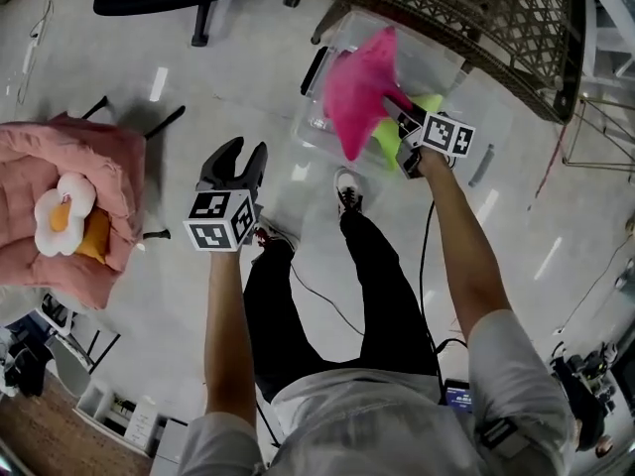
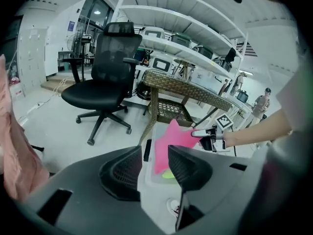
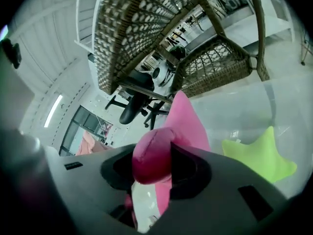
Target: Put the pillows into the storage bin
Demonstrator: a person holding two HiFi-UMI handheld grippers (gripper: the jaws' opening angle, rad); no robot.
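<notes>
The right gripper (image 1: 402, 117) is clamped on one tip of the pink pillow (image 1: 355, 92), which hangs long-axis down just over the storage bin (image 1: 448, 59) on the floor. A green pillow (image 1: 390, 142) already lies inside. The left gripper (image 1: 236, 167), jaws apart and empty, hovers well apart from the bin. Nothing seems to block the drop.

Pink star pillow (image 1: 352, 92): plush, hangs over the open top of the storage bin (image 1: 437, 62), one arm pinched in the right gripper (image 1: 402, 117) fingers. Lime-green star pillow (image 1: 389, 137): lying flat inside the bin. Bin: clear plastic, on the floor. White flower pillow (image 1: 62, 211) and orange pillow (image 1: 94, 236): touching, on the pink chair (image 1: 60, 157), well apart from the bin.
</notes>
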